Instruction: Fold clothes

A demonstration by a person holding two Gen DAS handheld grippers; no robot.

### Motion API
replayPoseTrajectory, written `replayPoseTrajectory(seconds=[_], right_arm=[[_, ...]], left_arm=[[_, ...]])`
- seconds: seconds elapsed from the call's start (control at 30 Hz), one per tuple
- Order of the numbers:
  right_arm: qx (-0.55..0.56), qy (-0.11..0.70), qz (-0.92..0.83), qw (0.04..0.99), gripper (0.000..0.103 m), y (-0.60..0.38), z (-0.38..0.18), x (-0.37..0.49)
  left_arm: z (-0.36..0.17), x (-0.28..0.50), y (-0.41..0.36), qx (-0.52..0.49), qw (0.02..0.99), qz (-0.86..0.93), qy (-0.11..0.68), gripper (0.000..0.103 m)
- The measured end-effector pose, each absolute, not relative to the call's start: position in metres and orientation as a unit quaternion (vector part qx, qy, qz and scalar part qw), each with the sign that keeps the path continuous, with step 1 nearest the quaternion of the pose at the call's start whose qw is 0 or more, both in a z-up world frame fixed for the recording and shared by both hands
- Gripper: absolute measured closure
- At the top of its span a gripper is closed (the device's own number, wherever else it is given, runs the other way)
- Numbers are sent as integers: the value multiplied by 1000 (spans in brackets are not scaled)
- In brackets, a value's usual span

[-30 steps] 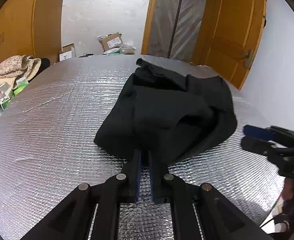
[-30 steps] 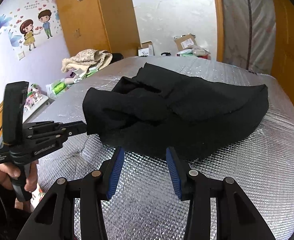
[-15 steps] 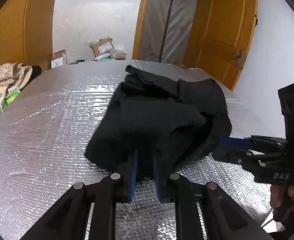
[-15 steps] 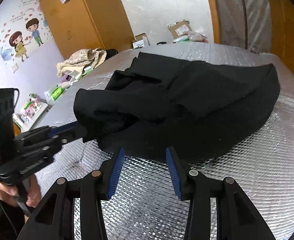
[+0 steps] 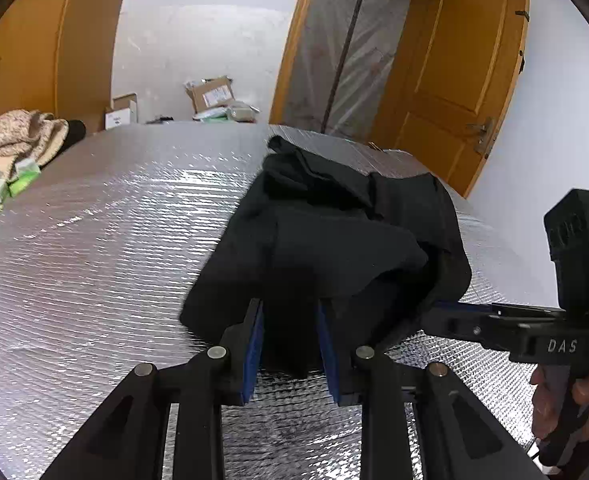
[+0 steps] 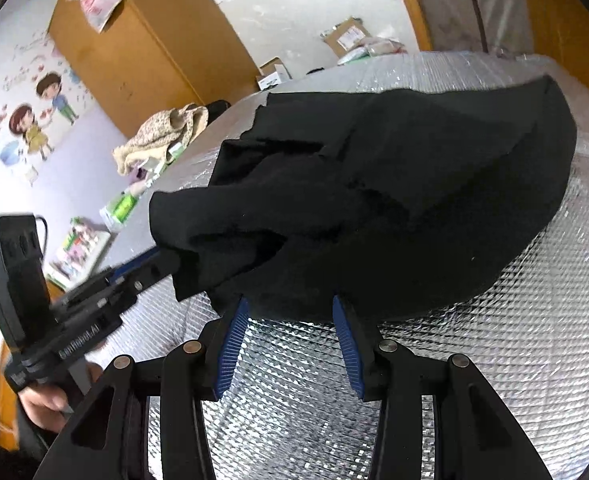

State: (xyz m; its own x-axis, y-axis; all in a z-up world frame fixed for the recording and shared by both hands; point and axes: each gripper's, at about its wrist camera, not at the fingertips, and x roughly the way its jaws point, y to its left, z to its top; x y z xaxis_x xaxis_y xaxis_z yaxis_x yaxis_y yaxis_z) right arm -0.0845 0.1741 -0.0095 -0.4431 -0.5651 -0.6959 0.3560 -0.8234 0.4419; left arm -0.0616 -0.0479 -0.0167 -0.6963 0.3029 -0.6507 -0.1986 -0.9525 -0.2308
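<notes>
The soft, limp black fabric garment [image 5: 334, 248], bunched on the silver quilted-foil table [image 5: 94, 240], is being released by the opening left hand-held gripper [image 5: 290, 344], while the right hand-held gripper [image 6: 290, 336] is held unclenched at its near hem, judged the best hold.

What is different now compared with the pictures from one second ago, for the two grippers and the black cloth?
The left gripper, which pinched a fold of the black garment a second ago, is opening its jaws; the fold lies loose between the pads. The right gripper came closer to the garment's near edge and rolled, jaws wide as before. The garment remains bunched on the silver table cover.
</notes>
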Motion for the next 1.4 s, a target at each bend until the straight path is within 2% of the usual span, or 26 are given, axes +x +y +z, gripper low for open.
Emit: replayPoseTrajectory(seconds=[0.1, 0.27, 0.3, 0.37, 0.4, 0.43, 0.5, 0.7, 0.87, 0.9, 0.93, 1.0, 1.2, 1.4], right_arm=[[459, -133, -837, 267, 57, 173, -10, -89], [475, -135, -834, 247, 57, 168, -15, -98], [480, -139, -832, 242, 57, 167, -18, -100], [477, -137, -835, 236, 75, 167, -20, -102], [478, -142, -835, 234, 94, 168, -22, -103], [476, -148, -834, 235, 98, 171, -23, -104], [470, -157, -835, 239, 100, 175, -23, -102], [448, -156, -845, 247, 100, 182, -14, -92], [420, -119, -853, 286, 94, 170, 4, -81], [413, -113, -855, 293, 85, 167, 8, -79], [410, -109, -856, 296, 69, 166, 10, -77], [414, -109, -854, 296, 62, 164, 9, -78], [411, -103, -863, 275, 62, 170, 9, -82], [365, -58, -883, 289, 62, 164, 23, -82]], left_arm=[[-25, -66, -42, -386, 133, 910, -76, 76], [-31, -71, -41, -403, 111, 905, -74, 90], [-30, -71, -41, -401, 113, 906, -71, 96], [-28, -70, -40, -397, 117, 908, -65, 99], [-26, -71, -40, -394, 118, 909, -64, 100], [-24, -71, -41, -390, 119, 911, -63, 100], [-19, -71, -44, -380, 120, 915, -63, 101], [11, -78, -64, -339, 106, 932, -70, 101], [39, -93, -71, -312, 102, 943, -52, 101], [45, -97, -72, -307, 101, 945, -49, 101], [50, -100, -73, -303, 99, 947, -47, 101], [60, -111, -81, -295, 94, 949, -52, 101], [83, -138, -115, -275, 56, 957, -67, 101], [59, -163, -121, -320, 43, 945, -51, 101]])
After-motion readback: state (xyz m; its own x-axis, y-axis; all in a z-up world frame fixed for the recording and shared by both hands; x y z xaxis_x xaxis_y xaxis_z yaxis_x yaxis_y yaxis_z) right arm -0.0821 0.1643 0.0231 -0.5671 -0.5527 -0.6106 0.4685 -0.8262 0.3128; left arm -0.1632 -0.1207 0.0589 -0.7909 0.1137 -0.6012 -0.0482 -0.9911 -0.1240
